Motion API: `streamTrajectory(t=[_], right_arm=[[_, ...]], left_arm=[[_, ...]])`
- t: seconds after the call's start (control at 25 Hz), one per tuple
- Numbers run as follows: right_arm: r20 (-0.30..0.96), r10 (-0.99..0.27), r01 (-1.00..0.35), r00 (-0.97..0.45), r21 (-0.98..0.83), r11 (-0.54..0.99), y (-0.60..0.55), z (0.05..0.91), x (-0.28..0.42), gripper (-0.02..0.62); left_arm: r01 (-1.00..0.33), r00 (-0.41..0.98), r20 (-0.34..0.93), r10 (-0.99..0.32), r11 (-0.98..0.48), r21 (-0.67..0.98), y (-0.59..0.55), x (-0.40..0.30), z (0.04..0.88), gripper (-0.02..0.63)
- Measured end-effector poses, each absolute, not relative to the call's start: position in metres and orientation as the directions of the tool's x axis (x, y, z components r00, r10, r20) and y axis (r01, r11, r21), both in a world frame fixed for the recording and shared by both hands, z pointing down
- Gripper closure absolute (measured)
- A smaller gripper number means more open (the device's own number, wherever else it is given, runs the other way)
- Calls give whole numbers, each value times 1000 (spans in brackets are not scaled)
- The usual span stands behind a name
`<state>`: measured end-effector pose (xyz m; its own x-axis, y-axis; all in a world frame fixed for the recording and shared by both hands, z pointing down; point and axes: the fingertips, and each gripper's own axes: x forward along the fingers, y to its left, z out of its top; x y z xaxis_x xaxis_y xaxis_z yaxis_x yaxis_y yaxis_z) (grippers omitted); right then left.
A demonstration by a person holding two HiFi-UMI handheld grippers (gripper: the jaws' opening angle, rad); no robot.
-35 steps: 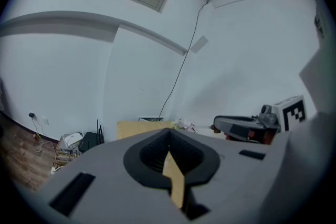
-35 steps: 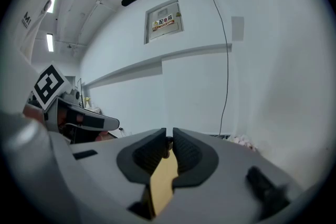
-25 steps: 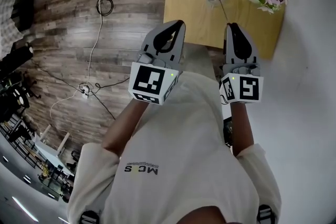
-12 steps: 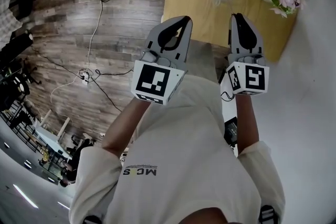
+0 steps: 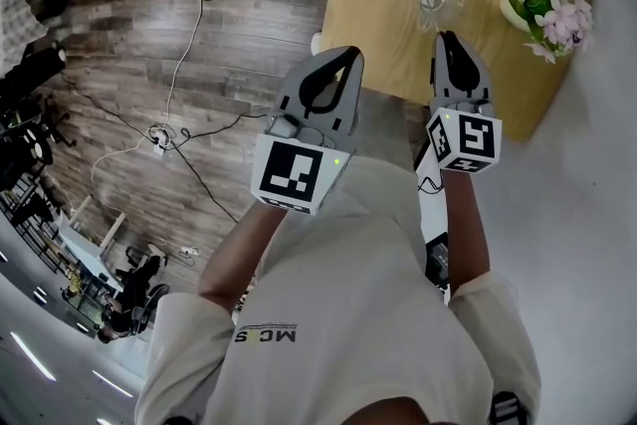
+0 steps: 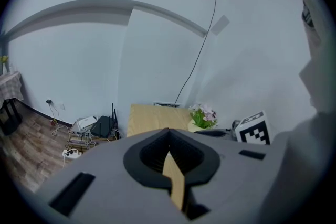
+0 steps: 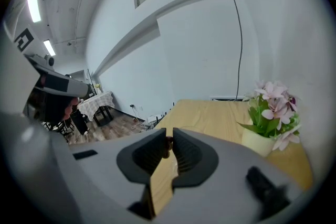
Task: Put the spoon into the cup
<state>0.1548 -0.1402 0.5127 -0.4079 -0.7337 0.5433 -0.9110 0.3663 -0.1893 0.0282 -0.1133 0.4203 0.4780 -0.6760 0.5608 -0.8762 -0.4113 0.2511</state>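
since the right gripper point(image 5: 445, 39) is pinched nearly closed on a thin dark thing, apparently the spoon point(image 7: 168, 144) handle, just below the glass cup point(image 5: 438, 0) in the head view's upper right, it should centre the spoon over the rim, lower it in, then release. the left gripper point(image 5: 338, 61), jaws together on nothing, hangs further left.
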Motion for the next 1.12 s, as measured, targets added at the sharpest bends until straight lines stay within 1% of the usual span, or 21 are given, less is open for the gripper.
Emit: streamTrajectory(t=[0.6,0.76,0.8,0.84,0.88,1.12], right_arm=[[595,-711,-927,-376,-232,296,-156,557,157,540],[602,-702,-925,-380,-231,302,-154,559,153,538],[604,-695,-921,-389,-251,298,-153,559,151,524],[605,-692,-919,-394,-269,288,-151,560,150,480],[607,-692,-921,-390,-275,277,-150,559,151,460],[616,-723,-950,-314,-208,235,-142,542,165,459]], left_arm=[[-872,485,562,-671,-421,250,-110,21,421,595],[-870,488,557,-672,-427,247,-109,22,418,595],[-869,490,555,-672,-430,246,-109,22,417,595],[-867,492,553,-673,-434,244,-109,23,416,595],[-866,494,549,-674,-437,243,-109,23,414,595],[-867,492,545,-679,-438,237,-111,22,404,595]])
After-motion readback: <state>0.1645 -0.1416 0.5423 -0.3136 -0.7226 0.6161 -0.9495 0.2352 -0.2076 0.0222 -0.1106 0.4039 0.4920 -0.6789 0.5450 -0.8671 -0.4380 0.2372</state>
